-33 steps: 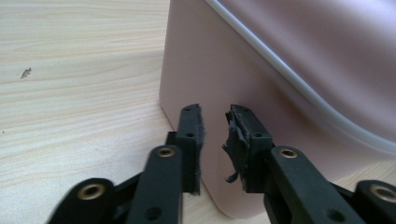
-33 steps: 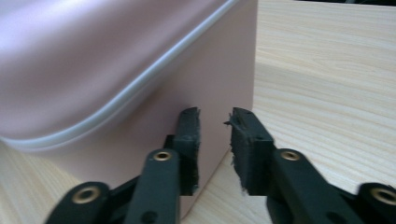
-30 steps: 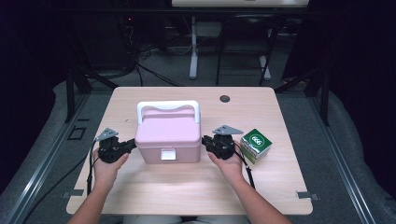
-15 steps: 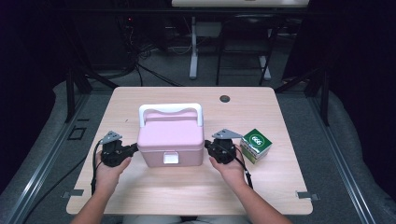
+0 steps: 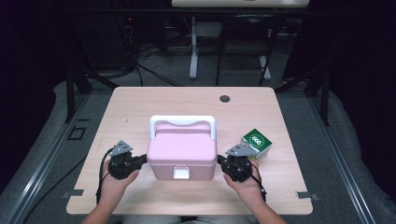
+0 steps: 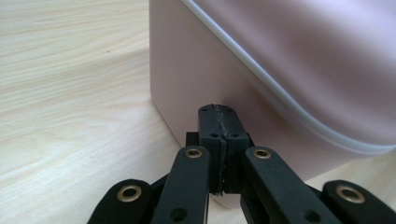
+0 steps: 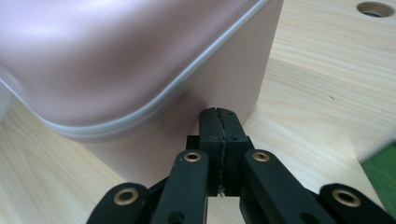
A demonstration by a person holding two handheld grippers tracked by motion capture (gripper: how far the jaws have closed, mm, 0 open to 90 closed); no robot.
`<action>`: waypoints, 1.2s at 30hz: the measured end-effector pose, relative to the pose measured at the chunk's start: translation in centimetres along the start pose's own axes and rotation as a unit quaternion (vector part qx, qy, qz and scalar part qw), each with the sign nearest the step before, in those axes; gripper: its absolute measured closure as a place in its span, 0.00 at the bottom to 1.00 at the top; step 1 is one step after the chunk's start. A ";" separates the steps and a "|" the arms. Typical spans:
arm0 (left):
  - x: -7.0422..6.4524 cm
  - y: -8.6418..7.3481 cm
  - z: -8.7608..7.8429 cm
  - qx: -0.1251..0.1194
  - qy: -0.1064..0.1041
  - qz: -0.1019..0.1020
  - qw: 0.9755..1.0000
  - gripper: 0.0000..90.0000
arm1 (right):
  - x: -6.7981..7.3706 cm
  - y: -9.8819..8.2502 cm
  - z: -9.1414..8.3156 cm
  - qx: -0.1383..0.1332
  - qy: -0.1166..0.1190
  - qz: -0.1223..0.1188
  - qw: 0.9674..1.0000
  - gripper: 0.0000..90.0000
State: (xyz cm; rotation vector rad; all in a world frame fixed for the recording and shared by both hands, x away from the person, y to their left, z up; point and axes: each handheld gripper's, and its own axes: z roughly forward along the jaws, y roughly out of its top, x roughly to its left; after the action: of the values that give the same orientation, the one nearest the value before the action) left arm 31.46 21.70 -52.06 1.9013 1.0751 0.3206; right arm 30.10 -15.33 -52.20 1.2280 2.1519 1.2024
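In the high view a pink box (image 5: 182,151) with a white handle (image 5: 182,122) sits near the middle of the wooden surface (image 5: 140,100), a little toward the person's edge. The left tongs (image 5: 142,160) point at the box's left wall, low down, with their tips right at it. The right tongs (image 5: 219,161) do the same at the box's right wall. Each is held in a hand that comes in from the near edge, and the box lies between the two. A green carton (image 5: 256,142) stands just to the right of the box, beyond the right tongs. A dark round hole (image 5: 225,98) in the surface lies behind the box, toward the far edge.

In the left gripper view the left tongs (image 6: 218,112) are together, pad against pad, with nothing between them. Their tips sit against the box (image 6: 196,70) wall near its corner, below the pale seam of the lid; whether they press on it or only meet it I cannot tell.

In the right gripper view the right tongs (image 7: 218,113) are likewise pressed together and hold nothing. Their tips meet the box (image 7: 219,79) wall under the lid seam, near a corner. A slice of the carton (image 7: 380,168) shows to the right of the box, and the hole (image 7: 375,8) lies past the box at the top.
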 end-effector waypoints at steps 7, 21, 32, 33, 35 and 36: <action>-1.1 -0.3 0.0 0.003 -0.014 0.005 1.000 1.00 | 0.0 -0.8 -1.4 0.002 -0.010 0.001 1.000 1.00; -0.6 -0.4 -0.1 0.010 -0.026 0.002 1.000 0.88 | -0.8 -1.2 -1.7 -0.001 0.002 0.001 1.000 0.90; 1.5 3.3 -2.3 -0.012 -0.044 -0.003 0.999 0.65 | -4.5 2.3 -3.2 -0.013 0.057 0.015 0.998 0.68; 1.5 3.3 -2.3 -0.012 -0.044 -0.003 0.999 0.63 | -4.5 2.3 -3.2 -0.013 0.057 0.015 0.998 0.68; 1.8 5.0 -3.2 -0.023 -0.048 -0.004 0.999 0.61 | -4.7 3.7 -3.7 -0.021 0.061 0.003 0.998 0.66; 1.8 5.0 -3.2 -0.023 -0.048 -0.004 0.999 0.61 | -4.8 4.2 -3.8 -0.025 0.064 0.000 0.998 0.65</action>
State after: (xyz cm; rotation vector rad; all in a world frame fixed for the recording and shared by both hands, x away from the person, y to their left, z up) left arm 33.46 23.89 -46.61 1.8520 1.0025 0.2446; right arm 32.30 -20.18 -46.98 1.1602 2.1970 1.3593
